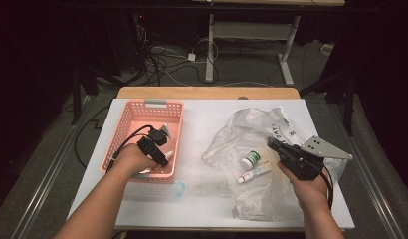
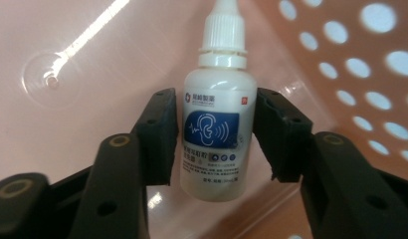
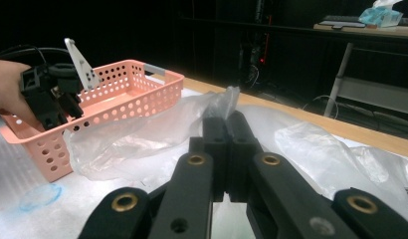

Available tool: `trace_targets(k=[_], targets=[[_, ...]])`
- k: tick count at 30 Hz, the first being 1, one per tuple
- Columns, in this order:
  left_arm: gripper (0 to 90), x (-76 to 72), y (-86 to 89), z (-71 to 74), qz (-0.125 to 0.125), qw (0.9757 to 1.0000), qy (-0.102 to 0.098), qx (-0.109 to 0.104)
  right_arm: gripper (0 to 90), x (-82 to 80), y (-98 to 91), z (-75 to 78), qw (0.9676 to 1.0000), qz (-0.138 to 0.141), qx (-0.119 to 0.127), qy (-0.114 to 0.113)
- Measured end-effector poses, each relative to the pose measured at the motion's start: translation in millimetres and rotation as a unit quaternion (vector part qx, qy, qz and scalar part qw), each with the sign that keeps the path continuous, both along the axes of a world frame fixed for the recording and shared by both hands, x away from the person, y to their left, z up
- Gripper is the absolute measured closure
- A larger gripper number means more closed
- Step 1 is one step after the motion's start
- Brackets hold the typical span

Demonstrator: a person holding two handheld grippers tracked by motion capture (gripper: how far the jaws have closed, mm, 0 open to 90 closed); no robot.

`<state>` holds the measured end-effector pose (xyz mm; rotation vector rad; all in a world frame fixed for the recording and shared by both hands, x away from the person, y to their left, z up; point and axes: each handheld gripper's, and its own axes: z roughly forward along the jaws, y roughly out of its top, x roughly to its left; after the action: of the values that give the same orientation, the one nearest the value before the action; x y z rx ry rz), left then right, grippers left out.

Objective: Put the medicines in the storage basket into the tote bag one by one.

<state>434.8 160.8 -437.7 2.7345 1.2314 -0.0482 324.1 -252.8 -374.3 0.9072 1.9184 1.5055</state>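
A white dropper bottle (image 2: 214, 124) with a blue ear label stands between the jaws of my left gripper (image 2: 215, 134). Both pads touch its sides, and the pink basket's floor (image 2: 82, 74) lies behind it. In the high view the left gripper (image 1: 161, 157) reaches down inside the pink basket (image 1: 142, 106), the bottle's white tip (image 1: 170, 160) showing at its end. My right gripper (image 3: 226, 119) is shut, with a peak of the clear plastic bag (image 3: 227, 97) pinched at its tips. It hovers over the bag (image 1: 252, 129) at the right (image 1: 271, 143).
A small white bottle with a green cap (image 1: 250, 159) and a white tube (image 1: 254, 173) lie in the bag's mouth. A clear bluish disc (image 1: 178, 188) lies on the white table (image 1: 202, 107) in front of the basket. Beyond the table stand desk legs and cables.
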Motion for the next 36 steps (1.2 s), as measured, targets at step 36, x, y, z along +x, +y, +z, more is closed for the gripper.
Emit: trace_targets(k=[36], targets=[[58.5, -125.4, -48.8, 48.1, -0.095, 0.9222, -0.241, -0.288, 90.0, -1.4, 0.3, 1.3, 1.0, -0.002, -0.001, -0.003]])
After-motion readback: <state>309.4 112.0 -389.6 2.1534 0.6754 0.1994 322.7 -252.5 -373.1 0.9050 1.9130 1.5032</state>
